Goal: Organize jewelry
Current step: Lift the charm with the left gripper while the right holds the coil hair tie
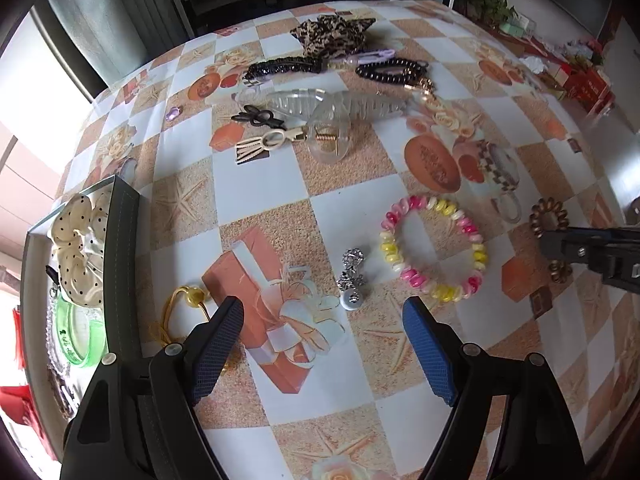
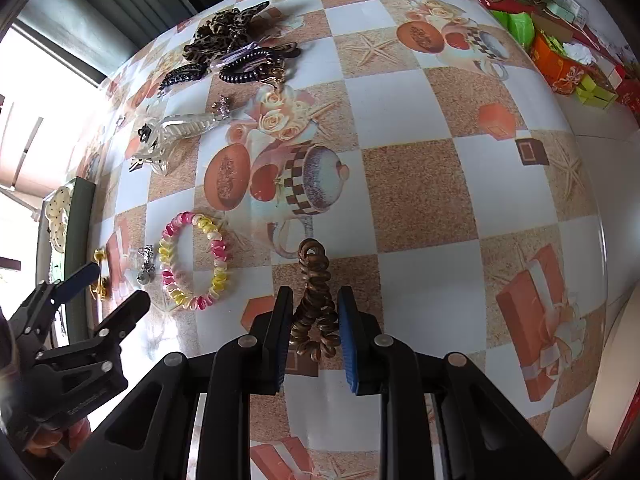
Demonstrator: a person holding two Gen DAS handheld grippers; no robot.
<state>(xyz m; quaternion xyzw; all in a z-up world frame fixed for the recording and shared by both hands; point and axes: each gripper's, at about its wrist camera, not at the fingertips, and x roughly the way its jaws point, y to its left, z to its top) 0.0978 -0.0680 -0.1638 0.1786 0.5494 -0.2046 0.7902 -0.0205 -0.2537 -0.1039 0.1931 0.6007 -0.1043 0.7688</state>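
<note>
Checkered tablecloth (image 2: 400,112) underfoot, patterned, glossy. Dark tray (image 1: 120,240) at its left edge taken as landmark — polka-dot scrunchie (image 1: 78,240) and green band (image 1: 76,344) already inside.

Just right of tray: left gripper (image 1: 324,332), jaws spread wide, nothing between pads; yellow elastic (image 1: 188,300) beside its left finger, silver charm (image 1: 352,276) ahead. Farther right of tray: pink-and-yellow coil bracelet (image 1: 434,248) flat on cloth. Farthest right: right gripper (image 2: 314,324) narrowed onto brown spiral hair tie (image 2: 314,292), loop squeezed long, pads pressing both sides.

Far from tray, toward table back: clear claw clip (image 1: 336,108), black bead strands (image 1: 390,70), leopard scrunchie (image 1: 332,36) — untouched.

Judged step: carry brown tie to tray. To do well: keep squeeze steady, lift clear of bracelet before crossing, pass behind or above left claw, release only once over tray interior, past the wall.
</note>
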